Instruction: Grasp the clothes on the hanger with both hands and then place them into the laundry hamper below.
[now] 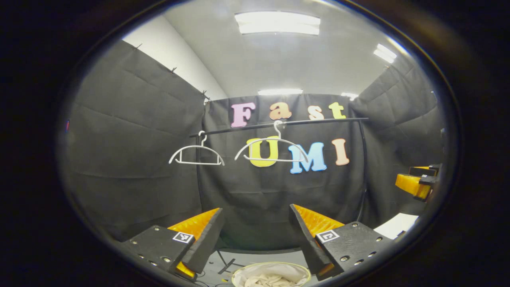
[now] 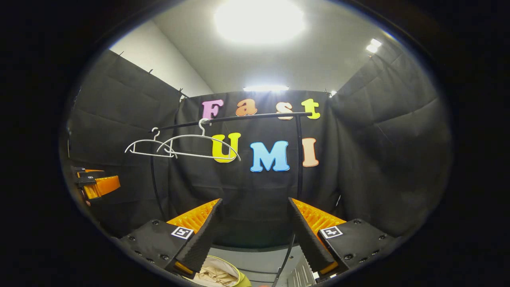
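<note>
Clothes [image 1: 271, 277], pale and crumpled, lie bundled inside the round laundry hamper [image 1: 239, 273] on the floor at the bottom of the left gripper view, directly beneath the left tongs [image 1: 255, 223], whose two fingers are spread wide with nothing between them. In the right gripper view the same cream fabric [image 2: 215, 275] shows in the hamper [image 2: 239, 277] low on the left, under the left finger of the right tongs [image 2: 255, 215], likewise released and holding nothing.

Above, a dark horizontal rail [image 1: 310, 121] crosses the booth's black cloth wall, carrying two bare white hangers: one near the rail's left end [image 1: 196, 155] and one nearer the middle [image 1: 273, 149]. From the right gripper view the two hangers [image 2: 149, 149] [image 2: 199, 147] overlap at the rail's left part [image 2: 247, 116]. The rail's dark upright post [image 2: 299, 159] drops to the floor just behind the right tongs, and a second curved upright [image 2: 153, 183] stands at the left.

Each gripper appears at the edge of the other's view: the right one at far right [image 1: 418, 181], the left one at far left [image 2: 95, 183], well apart. Between tongs and hangers lies open air; cloth walls close in on both sides, with bright ceiling lights [image 1: 277, 23] overhead.
</note>
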`<state>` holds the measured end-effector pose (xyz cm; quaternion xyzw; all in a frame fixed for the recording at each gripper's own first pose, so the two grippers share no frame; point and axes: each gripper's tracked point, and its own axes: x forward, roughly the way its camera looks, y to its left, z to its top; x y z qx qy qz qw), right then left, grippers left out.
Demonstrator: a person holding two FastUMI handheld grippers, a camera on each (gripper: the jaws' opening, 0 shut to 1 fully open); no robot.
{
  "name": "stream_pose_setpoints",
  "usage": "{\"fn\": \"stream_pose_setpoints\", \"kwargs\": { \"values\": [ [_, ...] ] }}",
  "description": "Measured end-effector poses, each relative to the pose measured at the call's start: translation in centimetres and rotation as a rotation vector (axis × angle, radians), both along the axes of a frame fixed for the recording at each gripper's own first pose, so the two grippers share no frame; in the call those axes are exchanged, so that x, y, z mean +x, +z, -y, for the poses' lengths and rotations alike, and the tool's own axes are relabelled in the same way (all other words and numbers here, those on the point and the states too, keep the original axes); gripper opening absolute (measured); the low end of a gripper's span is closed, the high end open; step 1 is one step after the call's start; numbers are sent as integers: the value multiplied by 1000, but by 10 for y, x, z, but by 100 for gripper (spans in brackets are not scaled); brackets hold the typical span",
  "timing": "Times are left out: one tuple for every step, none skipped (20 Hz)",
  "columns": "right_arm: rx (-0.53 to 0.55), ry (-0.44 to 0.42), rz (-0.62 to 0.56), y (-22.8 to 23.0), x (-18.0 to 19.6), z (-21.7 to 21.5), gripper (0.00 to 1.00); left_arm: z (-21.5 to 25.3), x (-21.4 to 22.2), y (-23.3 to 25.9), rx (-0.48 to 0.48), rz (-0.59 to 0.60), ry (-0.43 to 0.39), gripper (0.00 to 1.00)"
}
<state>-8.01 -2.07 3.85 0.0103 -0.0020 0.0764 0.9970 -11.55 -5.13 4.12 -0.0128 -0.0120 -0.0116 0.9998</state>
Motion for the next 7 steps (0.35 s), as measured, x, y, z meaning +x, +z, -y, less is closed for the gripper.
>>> {"fn": "stream_pose_setpoints", "kwargs": {
  "values": [
    [-2,2,1,-1,1,-1,96,2,1,-1,-3,-3,1,95],
    [-1,3,-2,-2,4,-2,96,5,2,-2,-1,-6,0,95],
    [1,1,-8,-5,5,-1,96,6,2,-2,5,-5,0,95],
    [5,1,-10,-6,6,-1,96,8,3,-1,13,-3,0,95],
    [8,2,-11,-7,8,-3,96,8,4,0,20,-2,1,95],
    [9,1,-12,-7,10,-2,96,6,3,-1,24,0,4,95],
    [9,0,-12,-8,11,-1,96,5,4,0,24,2,4,95]
  ]
}}
